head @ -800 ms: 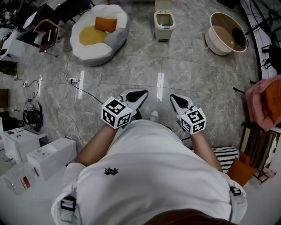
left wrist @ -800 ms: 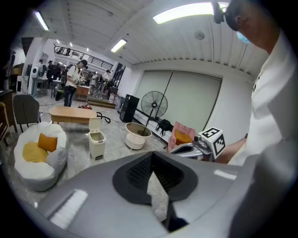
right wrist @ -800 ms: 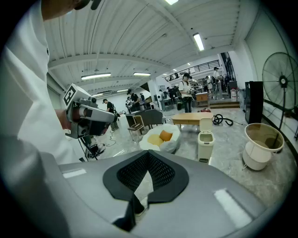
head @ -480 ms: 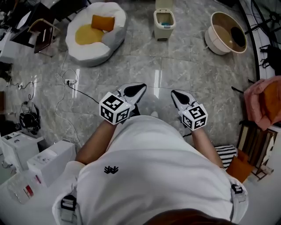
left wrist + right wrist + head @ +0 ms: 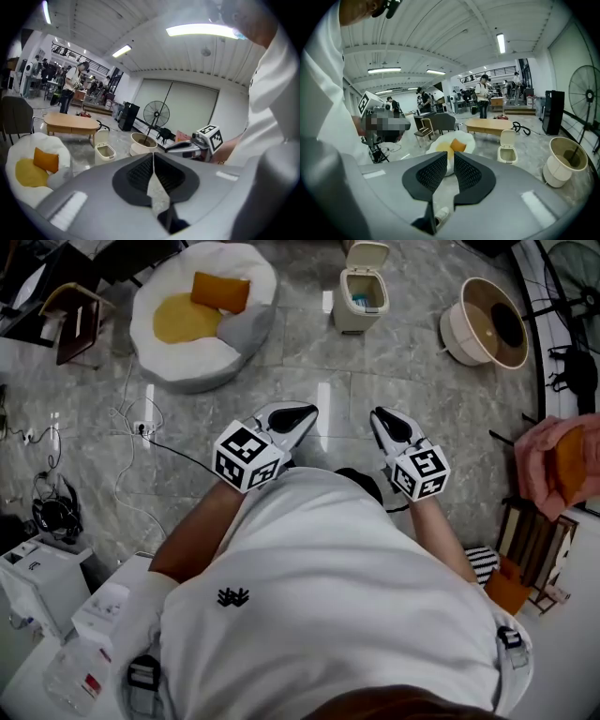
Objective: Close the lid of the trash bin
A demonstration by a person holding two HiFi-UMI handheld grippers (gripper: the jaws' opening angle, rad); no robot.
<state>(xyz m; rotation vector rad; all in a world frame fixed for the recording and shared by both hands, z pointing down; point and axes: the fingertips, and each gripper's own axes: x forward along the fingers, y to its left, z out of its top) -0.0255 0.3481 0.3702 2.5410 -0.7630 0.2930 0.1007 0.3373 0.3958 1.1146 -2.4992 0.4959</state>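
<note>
A small cream trash bin (image 5: pixel 359 298) stands on the grey stone floor well ahead of me, its lid (image 5: pixel 368 255) tipped up and open. It also shows in the left gripper view as the bin (image 5: pixel 105 150) and in the right gripper view as the bin (image 5: pixel 506 153) with its raised lid (image 5: pixel 507 137). My left gripper (image 5: pixel 302 414) is held at waist height, far short of the bin, jaws shut and empty (image 5: pixel 153 157). The right gripper (image 5: pixel 382 416) hangs beside it, and its pads (image 5: pixel 466 172) stand a narrow gap apart with nothing between them.
A white beanbag (image 5: pixel 202 310) with yellow and orange cushions lies left of the bin. A round beige tub (image 5: pixel 487 324) sits to its right. A cable and power strip (image 5: pixel 141 427) cross the floor at the left. White boxes (image 5: pixel 37 577) and a pink cloth (image 5: pixel 553 465) flank me.
The head view has shifted as the person steps forward: the beanbag and the tub sit slightly differently in the picture. Both grippers stay in front of the waist, a little higher in the picture.
</note>
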